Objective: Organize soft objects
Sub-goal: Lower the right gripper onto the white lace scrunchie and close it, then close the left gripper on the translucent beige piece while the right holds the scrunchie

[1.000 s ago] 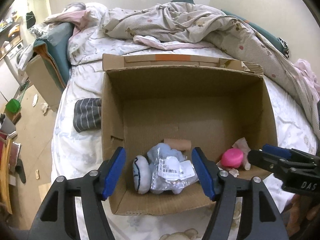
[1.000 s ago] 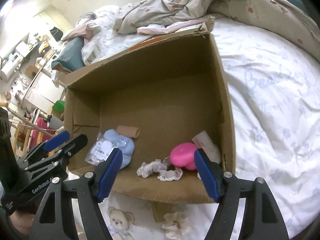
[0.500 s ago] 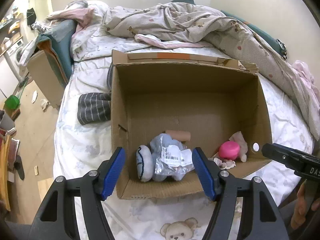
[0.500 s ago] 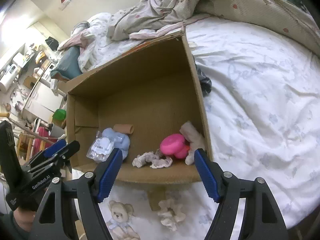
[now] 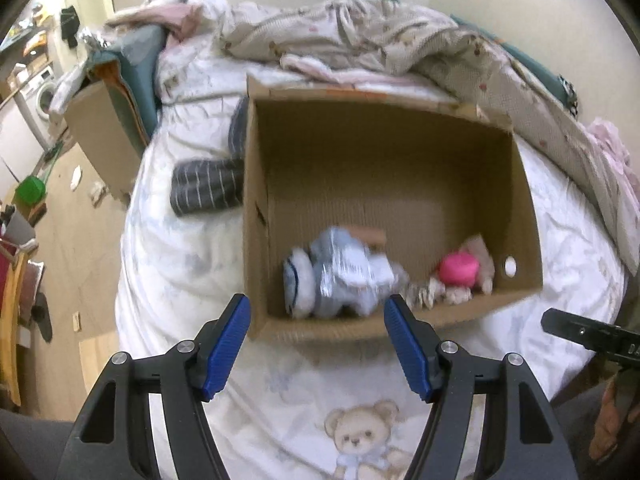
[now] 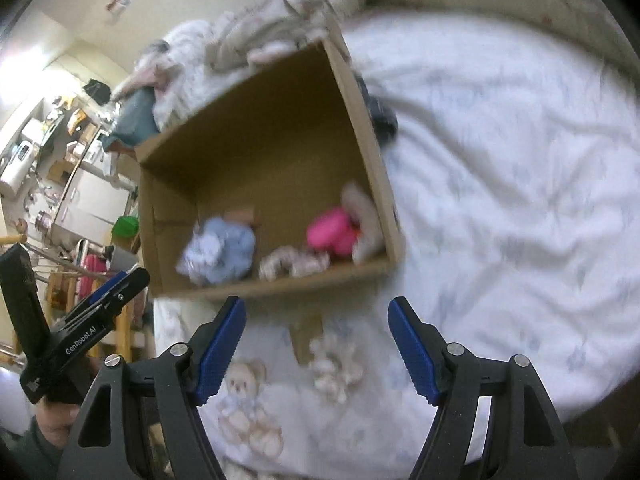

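One cardboard box (image 5: 520, 200) holds one blue plush (image 5: 352, 276), one pink toy (image 5: 458, 268), and one frilly scrunchie (image 6: 292, 264); one striped cloth (image 5: 206, 186) lies beside it.

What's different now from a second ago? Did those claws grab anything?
No. Both claws drew back from the box: the left claw and right claw, earlier over its near edge, now sit over the sheet in front. Nothing was grabbed or released; both remain open and empty. The blue toy, pink toy and frilly cloth lie in the box as before.
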Tool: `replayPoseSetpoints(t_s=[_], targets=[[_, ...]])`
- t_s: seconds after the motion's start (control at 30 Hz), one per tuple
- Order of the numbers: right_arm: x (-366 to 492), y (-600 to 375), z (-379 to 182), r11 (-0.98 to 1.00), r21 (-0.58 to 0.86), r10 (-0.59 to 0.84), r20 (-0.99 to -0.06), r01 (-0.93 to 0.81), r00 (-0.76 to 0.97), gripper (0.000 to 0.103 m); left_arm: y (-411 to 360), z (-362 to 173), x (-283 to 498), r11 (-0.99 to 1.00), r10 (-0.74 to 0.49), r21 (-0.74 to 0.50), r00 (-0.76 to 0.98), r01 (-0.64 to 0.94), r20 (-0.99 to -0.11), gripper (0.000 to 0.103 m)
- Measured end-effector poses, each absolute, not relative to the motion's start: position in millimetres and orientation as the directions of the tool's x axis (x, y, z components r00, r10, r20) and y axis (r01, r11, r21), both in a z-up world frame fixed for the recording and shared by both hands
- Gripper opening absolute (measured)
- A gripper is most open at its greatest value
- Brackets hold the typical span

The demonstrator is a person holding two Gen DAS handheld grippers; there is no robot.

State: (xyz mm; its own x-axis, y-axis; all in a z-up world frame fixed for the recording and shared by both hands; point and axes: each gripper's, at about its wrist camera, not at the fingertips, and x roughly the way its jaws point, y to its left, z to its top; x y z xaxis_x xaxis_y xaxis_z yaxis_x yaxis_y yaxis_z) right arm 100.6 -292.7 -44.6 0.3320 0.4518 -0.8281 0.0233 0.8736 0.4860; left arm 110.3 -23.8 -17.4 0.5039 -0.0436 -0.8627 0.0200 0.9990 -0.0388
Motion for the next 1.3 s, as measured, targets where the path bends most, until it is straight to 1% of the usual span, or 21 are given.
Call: replayPoseSetpoints(t_s=[0.1, 0.17, 0.33, 0.4, 0.53, 0.57, 0.6, 0.7, 0.73, 0.77, 0.8, 0.83, 0.87, 0.93, 1.07, 1.2, 1.3], targets=[[95, -290, -64, 0.863, 0.501, 0.475, -0.847, 0.06, 0.24, 0.078, -25, -25, 101, 0.999, -0.049, -0.047, 0.48, 0.016, -0.876, 0.066], [93, -285, -75, 0.874, 0.482, 0.463, -0.864, 0.062, 0.196, 0.078, -26, -26, 94, 0.998, -0.055, -0.055, 0.479, 0.014, -0.876, 0.066], [94, -259, -97, 0.906, 0.423, 0.421, -0.902, 0.005, 0.095, 0.078, -21, -32, 83, 0.996, -0.058, -0.08, 0.458, -0.029, -0.887, 0.066], [95, -248, -103, 0.916, 0.401, 0.402, -0.912, -0.025, 0.077, 0.078, -19, -33, 81, 0.994, -0.068, -0.097, 0.452, -0.04, -0.889, 0.066], [98, -223, -115, 0.936, 0.338, 0.343, -0.938, -0.095, 0.04, 0.078, -16, -30, 79, 0.995, -0.06, -0.092, 0.467, -0.045, -0.882, 0.066], [98, -218, -117, 0.941, 0.318, 0.324, -0.945, -0.112, 0.035, 0.074, -15, -30, 79, 0.995, -0.061, -0.093, 0.466, -0.047, -0.883, 0.066], [99, -213, -118, 0.944, 0.306, 0.312, -0.949, -0.126, 0.034, 0.067, -13, -31, 79, 0.994, -0.064, -0.098, 0.463, -0.05, -0.884, 0.066], [100, -201, -127, 0.945, 0.285, 0.289, -0.957, -0.16, -0.002, 0.064, -10, -33, 80, 0.992, -0.068, -0.107, 0.457, -0.061, -0.887, 0.066], [98, -197, -130, 0.944, 0.282, 0.283, -0.959, -0.172, -0.019, 0.06, -10, -34, 81, 0.992, -0.07, -0.109, 0.455, -0.06, -0.888, 0.066], [96, -192, -133, 0.943, 0.272, 0.271, -0.962, -0.19, -0.032, 0.044, -10, -34, 81, 0.992, -0.071, -0.109, 0.454, -0.059, -0.888, 0.066], [94, -188, -134, 0.942, 0.264, 0.263, -0.964, -0.209, -0.035, 0.033, -11, -35, 82, 0.992, -0.072, -0.109, 0.453, -0.057, -0.889, 0.066], [92, -183, -134, 0.937, 0.261, 0.26, -0.965, -0.233, -0.035, 0.031, -12, -36, 82, 0.993, -0.073, -0.109, 0.451, -0.054, -0.89, 0.066], [90, -179, -132, 0.928, 0.27, 0.27, -0.962, -0.255, -0.036, 0.025, -13, -36, 82, 0.992, -0.076, -0.111, 0.449, -0.052, -0.89, 0.066], [86, -176, -126, 0.917, 0.282, 0.285, -0.958, -0.283, -0.034, 0.022, -16, -36, 82, 0.992, -0.081, -0.114, 0.45, -0.046, -0.889, 0.066], [80, -186, -113, 0.903, 0.322, 0.328, -0.944, -0.285, -0.028, 0.022, -20, -37, 83, 0.993, -0.085, -0.113, 0.445, -0.037, -0.892, 0.066], [76, -204, -93, 0.887, 0.386, 0.397, -0.918, -0.252, -0.009, 0.022, -25, -42, 83, 0.991, -0.101, -0.127, 0.42, -0.034, -0.902, 0.066], [74, -227, -76, 0.895, 0.397, 0.417, -0.906, -0.203, 0.067, 0.022, -33, -49, 84, 0.988, -0.115, -0.146, 0.392, -0.051, -0.913, 0.066]])
